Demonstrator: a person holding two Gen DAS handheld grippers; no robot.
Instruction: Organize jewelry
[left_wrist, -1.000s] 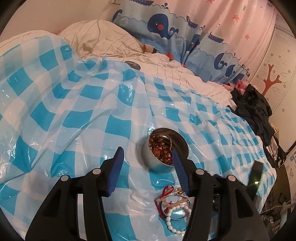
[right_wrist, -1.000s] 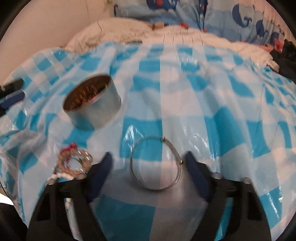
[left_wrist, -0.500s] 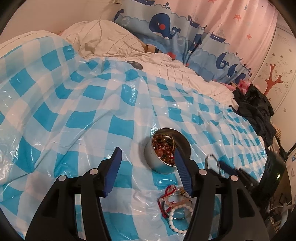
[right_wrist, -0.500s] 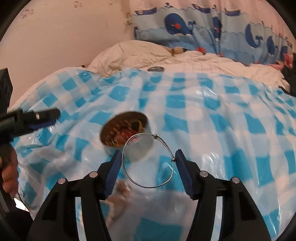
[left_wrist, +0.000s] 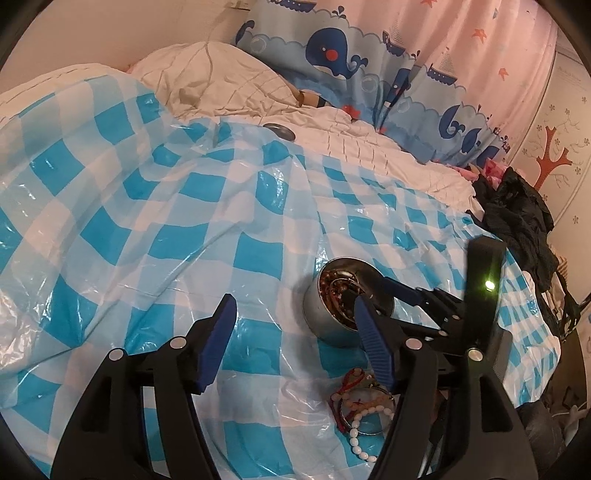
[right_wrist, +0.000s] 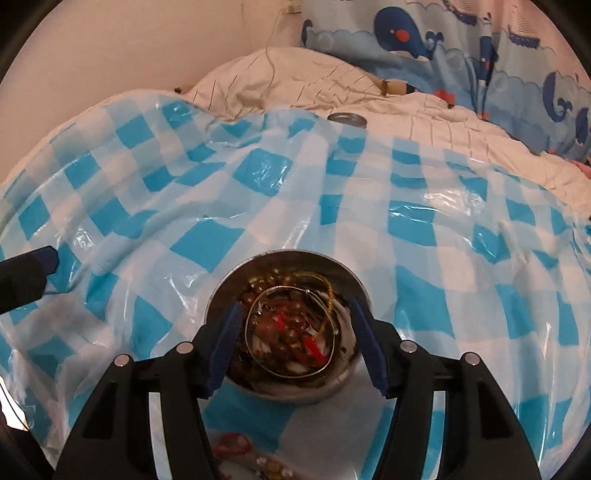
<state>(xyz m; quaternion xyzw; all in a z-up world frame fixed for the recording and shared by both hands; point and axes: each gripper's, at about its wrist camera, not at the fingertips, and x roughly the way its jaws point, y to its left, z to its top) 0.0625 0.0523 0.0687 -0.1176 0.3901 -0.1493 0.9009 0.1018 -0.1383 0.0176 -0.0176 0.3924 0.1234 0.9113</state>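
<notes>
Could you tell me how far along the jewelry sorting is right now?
Partly done. The metal tin already holds a heap of beaded pieces. The right claw holds a thin wire bangle directly above the tin, not yet released. A pile of bead bracelets is left on the checkered sheet. The left claw is opening with nothing between its jaws.

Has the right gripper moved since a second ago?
Yes. The right gripper, carrying the wire bangle, went from bare cloth right of the metal tin to directly above it.
</notes>
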